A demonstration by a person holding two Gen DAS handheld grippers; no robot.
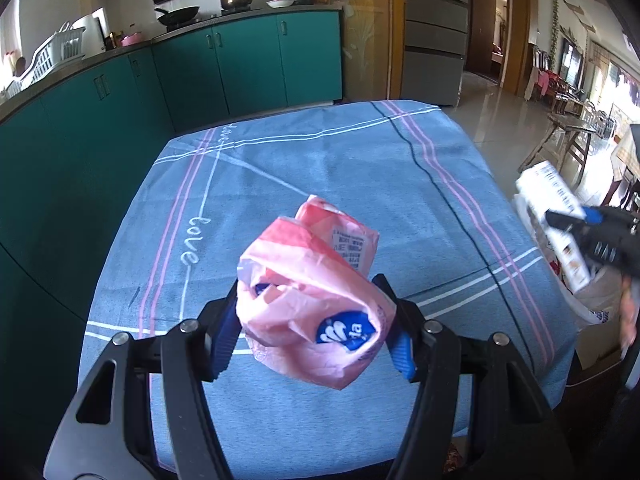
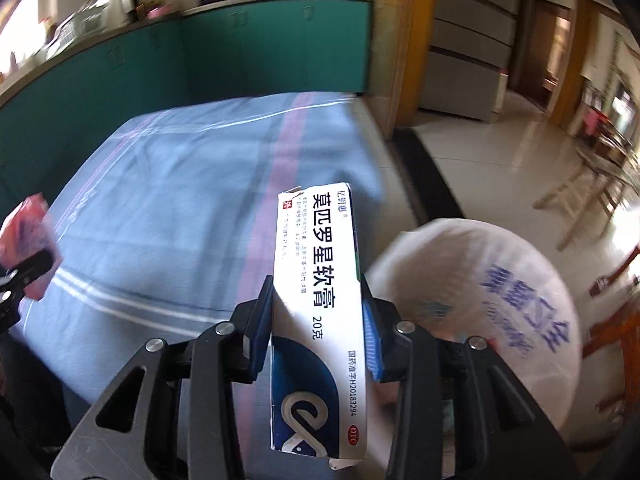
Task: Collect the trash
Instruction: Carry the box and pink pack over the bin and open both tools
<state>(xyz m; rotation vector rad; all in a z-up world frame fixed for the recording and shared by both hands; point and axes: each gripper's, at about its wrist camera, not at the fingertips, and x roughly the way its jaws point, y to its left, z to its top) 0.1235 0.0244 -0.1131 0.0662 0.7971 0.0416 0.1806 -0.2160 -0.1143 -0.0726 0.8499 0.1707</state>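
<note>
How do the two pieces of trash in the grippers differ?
The pink tissue wrapper in the left gripper is soft, crumpled plastic; the white ointment box in the right gripper is rigid, long and printed. The wrapper bulges past the fingers; the box stays straight. Both are clamped above the blue tablecloth.

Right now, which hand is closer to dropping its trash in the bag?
The right. Its gripper holds the white box right beside the open white bag. The left gripper holds the pink wrapper over the blue tablecloth, farther from the bag.
</note>
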